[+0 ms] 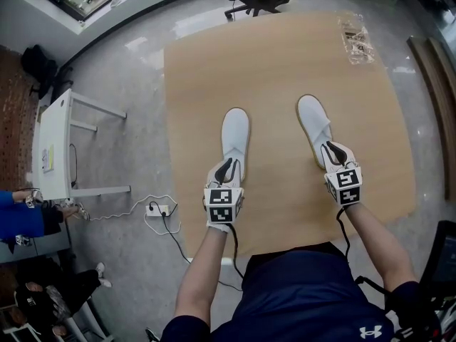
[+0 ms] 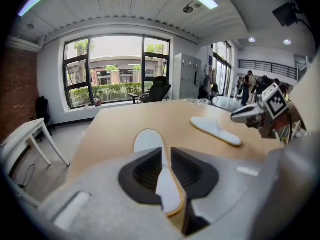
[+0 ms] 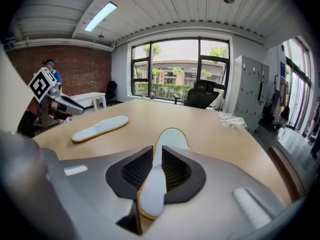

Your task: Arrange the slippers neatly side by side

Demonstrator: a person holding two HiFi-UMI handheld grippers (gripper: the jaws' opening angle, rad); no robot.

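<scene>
Left gripper (image 2: 166,166): my jaws are nearly together, pinching the heel end of the left slipper (image 1: 235,130). The heel is turned on edge between them, and the toe lies flat on the tabletop (image 1: 285,55).
Right gripper (image 3: 156,169): the same hold, with the jaws pressed onto the heel of the right slipper (image 1: 313,123) and its toe resting on the tabletop.
Where the slippers are: both sit around the middle of the tabletop and well apart. The left one points straight toward the tabletop's far edge. The right one is skewed, with its toe leaning in toward the tabletop's centre line.
Risk, twist: each slipper looks thin and soft, and I hold only a narrow bit of heel. I judge that if I swing a heel sideways the sole will bend or roll instead of following.
Risk, drag: with the toes down on the tabletop, sliding inward could catch a toe and fold it under.
Risk, slip: the pinch is close to the heel's rim, so a quick pull might draw the slipper out of my jaws.
Risk, crowding: bringing the heels together also brings my two grippers together, and they could bump before the slippers meet.
Risk, skew: if I release the right slipper without squaring it, the pair ends up toed-in, not parallel.
</scene>
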